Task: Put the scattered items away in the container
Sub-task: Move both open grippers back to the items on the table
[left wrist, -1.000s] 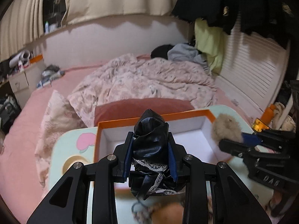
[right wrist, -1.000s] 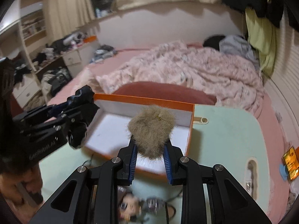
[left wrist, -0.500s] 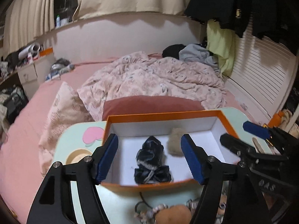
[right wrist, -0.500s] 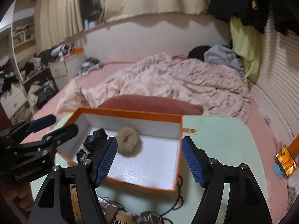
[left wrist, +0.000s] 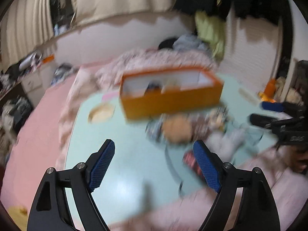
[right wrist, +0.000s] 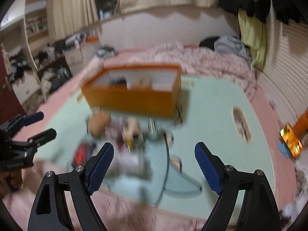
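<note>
Now both of your grippers stood empty, drawn back from the box over the leftover clutter.

Left to right: your left gripper [left wrist: 154, 165] had just been opening, its jaws wide with nothing between them; the orange container [left wrist: 171, 98] sat beyond on the desk [left wrist: 119, 146], a dark bundle [left wrist: 153, 87] and a tan puff [right wrist: 143, 80] apparently inside; a blurred heap of small items [right wrist: 125, 134] lay just before it; your right gripper [right wrist: 154, 163] had likewise just been opening and was empty, probably readied for the next pick.
</note>
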Action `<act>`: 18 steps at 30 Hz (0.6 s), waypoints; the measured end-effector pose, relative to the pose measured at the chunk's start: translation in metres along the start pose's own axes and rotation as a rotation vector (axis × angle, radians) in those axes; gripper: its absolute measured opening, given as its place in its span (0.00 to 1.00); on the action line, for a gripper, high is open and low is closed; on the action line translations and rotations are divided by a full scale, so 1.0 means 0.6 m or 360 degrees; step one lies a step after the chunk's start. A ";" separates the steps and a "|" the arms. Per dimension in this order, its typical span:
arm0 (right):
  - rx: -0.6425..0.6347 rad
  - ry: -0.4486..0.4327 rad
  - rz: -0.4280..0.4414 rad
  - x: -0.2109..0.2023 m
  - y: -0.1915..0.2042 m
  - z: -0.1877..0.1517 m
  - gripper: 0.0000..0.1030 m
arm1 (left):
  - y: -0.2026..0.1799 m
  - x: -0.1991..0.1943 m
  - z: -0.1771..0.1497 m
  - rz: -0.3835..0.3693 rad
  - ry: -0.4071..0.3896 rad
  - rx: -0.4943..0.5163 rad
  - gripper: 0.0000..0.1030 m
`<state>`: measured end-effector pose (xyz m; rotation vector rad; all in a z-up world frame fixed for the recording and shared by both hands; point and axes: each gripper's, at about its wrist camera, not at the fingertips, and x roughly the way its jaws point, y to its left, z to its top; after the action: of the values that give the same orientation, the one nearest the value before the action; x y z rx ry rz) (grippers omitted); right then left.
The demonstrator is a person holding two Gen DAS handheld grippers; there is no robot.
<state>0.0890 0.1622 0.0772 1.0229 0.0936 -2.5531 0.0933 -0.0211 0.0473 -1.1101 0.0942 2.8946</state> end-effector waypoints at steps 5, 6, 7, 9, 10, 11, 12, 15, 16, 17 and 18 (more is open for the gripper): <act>-0.0037 0.0051 -0.0098 0.005 0.006 -0.035 0.84 | 0.008 0.034 -0.031 -0.0045 0.0127 -0.0078 0.81; -0.0037 0.0060 -0.0105 0.009 0.006 -0.040 0.87 | 0.004 0.036 -0.037 -0.0044 0.0126 -0.0067 0.81; -0.0046 0.0091 -0.0112 0.019 0.005 -0.042 0.88 | 0.000 0.038 -0.041 -0.0039 0.0127 -0.0051 0.81; -0.0082 0.0202 -0.0140 0.046 0.009 -0.045 0.89 | -0.007 0.053 -0.053 -0.0044 0.0174 -0.0034 0.81; -0.0095 0.0250 -0.0143 0.057 0.010 -0.047 0.90 | -0.007 0.061 -0.058 -0.0058 0.0208 -0.0043 0.84; -0.0092 0.0256 -0.0134 0.060 0.008 -0.046 0.91 | -0.004 0.065 -0.061 -0.0068 0.0202 -0.0061 0.84; -0.0088 0.0264 -0.0137 0.062 0.006 -0.045 0.93 | -0.003 0.067 -0.063 -0.0072 0.0199 -0.0068 0.86; -0.0095 0.0277 -0.0139 0.065 0.005 -0.045 0.96 | -0.003 0.068 -0.064 -0.0072 0.0201 -0.0065 0.87; -0.0093 0.0282 -0.0139 0.066 0.004 -0.045 0.97 | -0.003 0.067 -0.065 -0.0070 0.0198 -0.0067 0.88; -0.0093 0.0287 -0.0139 0.066 0.003 -0.046 0.99 | -0.003 0.067 -0.065 -0.0068 0.0195 -0.0070 0.88; -0.0094 0.0293 -0.0137 0.068 0.002 -0.046 0.99 | -0.003 0.067 -0.065 -0.0067 0.0194 -0.0070 0.88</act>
<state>0.0809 0.1533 0.0295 1.2539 0.2671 -2.5096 0.0897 -0.0215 -0.0084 -1.2796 0.0105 2.8038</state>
